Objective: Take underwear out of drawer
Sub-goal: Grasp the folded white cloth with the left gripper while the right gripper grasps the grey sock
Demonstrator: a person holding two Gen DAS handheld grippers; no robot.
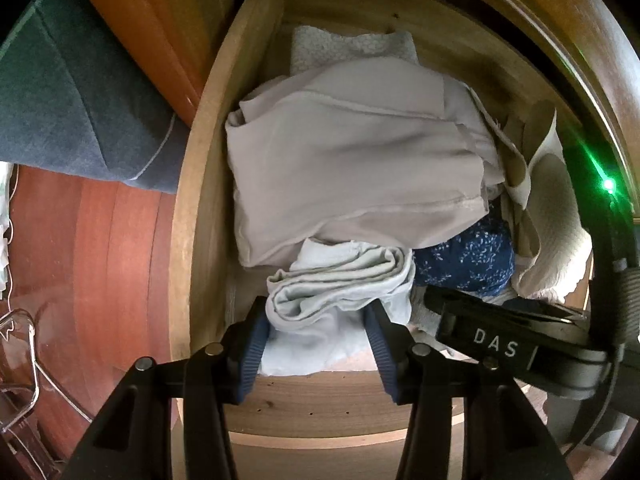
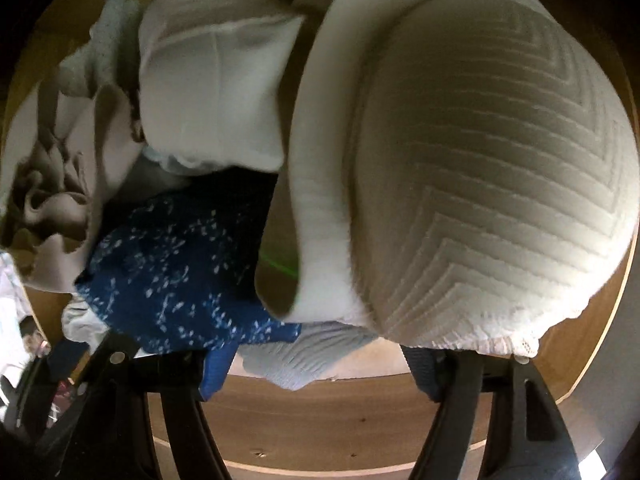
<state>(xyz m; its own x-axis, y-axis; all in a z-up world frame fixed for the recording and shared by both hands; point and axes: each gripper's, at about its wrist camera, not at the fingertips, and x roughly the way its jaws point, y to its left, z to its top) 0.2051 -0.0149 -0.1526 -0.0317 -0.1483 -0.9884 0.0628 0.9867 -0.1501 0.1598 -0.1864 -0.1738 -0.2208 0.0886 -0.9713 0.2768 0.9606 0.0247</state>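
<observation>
An open wooden drawer [image 1: 208,128] holds folded clothes. My left gripper [image 1: 318,316] is inside its near end, jaws open around a rolled pale blue-grey garment [image 1: 340,284] without pinching it. Behind it lies a large folded grey cloth [image 1: 352,160]. A navy garment with white flecks [image 1: 468,258] lies to the right, also in the right wrist view [image 2: 176,264]. My right gripper [image 2: 320,356] is open, low in the drawer's right side, under a cream padded bra cup [image 2: 480,184]. Pale blue ribbed fabric [image 2: 304,360] lies between its fingers.
A second cream cup [image 2: 212,92] and crumpled beige cloth [image 2: 52,184] lie further back. A white textured cloth [image 1: 352,46] sits at the drawer's far end. Left of the drawer are red-brown floorboards [image 1: 100,260], a blue cushion [image 1: 72,112] and a clear hanger [image 1: 20,360].
</observation>
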